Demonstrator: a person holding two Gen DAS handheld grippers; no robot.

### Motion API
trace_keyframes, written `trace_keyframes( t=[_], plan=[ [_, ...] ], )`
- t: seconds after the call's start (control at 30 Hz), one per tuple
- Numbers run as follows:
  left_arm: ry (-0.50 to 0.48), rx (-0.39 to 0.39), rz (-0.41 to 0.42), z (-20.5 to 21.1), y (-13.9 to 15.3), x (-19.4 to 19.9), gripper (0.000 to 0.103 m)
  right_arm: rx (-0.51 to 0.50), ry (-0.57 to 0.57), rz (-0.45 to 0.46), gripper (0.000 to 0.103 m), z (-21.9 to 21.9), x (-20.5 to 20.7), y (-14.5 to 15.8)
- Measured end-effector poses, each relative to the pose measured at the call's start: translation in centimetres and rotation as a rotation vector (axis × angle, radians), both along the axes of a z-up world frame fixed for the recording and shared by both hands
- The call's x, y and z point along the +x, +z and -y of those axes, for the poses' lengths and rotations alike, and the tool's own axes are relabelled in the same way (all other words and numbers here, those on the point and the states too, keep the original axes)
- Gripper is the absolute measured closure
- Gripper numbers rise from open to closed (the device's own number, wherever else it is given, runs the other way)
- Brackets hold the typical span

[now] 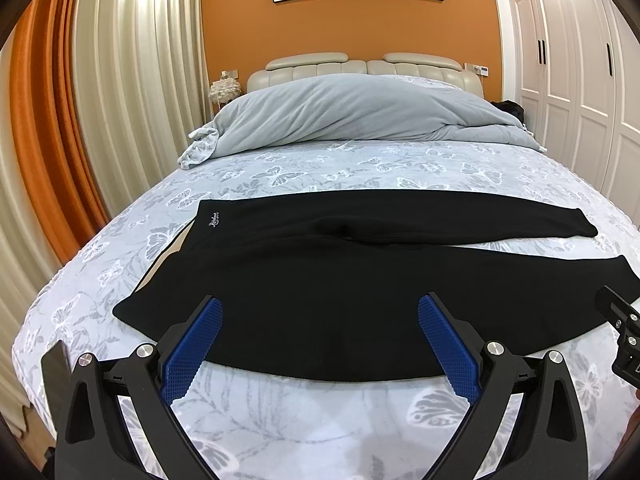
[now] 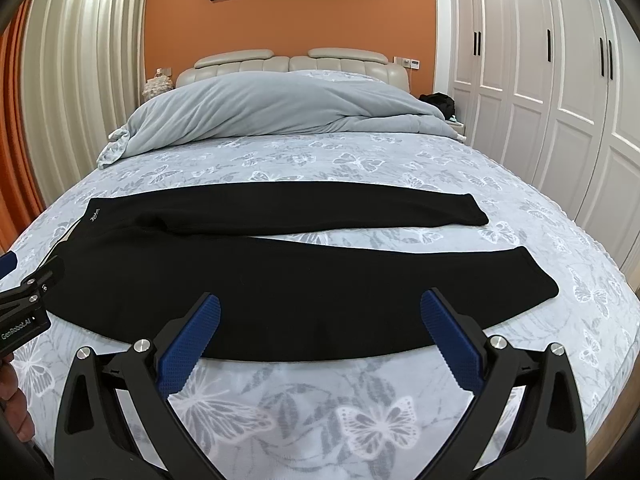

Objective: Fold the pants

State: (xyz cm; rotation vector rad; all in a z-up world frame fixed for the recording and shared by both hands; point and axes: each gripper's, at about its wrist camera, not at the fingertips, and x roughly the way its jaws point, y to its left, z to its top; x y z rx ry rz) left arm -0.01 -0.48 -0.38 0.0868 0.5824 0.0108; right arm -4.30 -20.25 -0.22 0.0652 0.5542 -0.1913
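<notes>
crosswise, pants (image 1: 320,280) lie, waistband left, cuffs right.

Pants (image 1: 304,280): black cloth, matt, soft knit by the look; bedsheet (image 1: 280,172): pale printed cloth, slightly fuzzy; left gripper (image 1: 320,312): matt black plastic, blue pads (image 1: 192,352) finely gridded, probably rubber, shiny metal screws; right gripper (image 2: 320,312) alike; headboard (image 2: 240,66): smooth cream leather-like padding.

Our left gripper (image 1: 320,310) and right gripper (image 2: 320,308) share one build: black curved arms, blue cross-hatched pads (image 1: 192,344), round silver screws (image 2: 142,345). The left housing carries white "GenRobot.AI" lettering (image 2: 16,330). Bare skin (image 2: 14,408) shows beneath it.
</notes>
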Motion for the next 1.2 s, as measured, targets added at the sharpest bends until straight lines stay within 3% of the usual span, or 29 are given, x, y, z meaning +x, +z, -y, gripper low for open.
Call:
trace_keyframes(
  t=[1.2],
  plan=[
    [-0.004,0.001,-0.003,0.01,-0.06,-0.10,0.007,0.002,0.000,-0.002,0.005,-0.67,0.09,0.02]
  ],
)
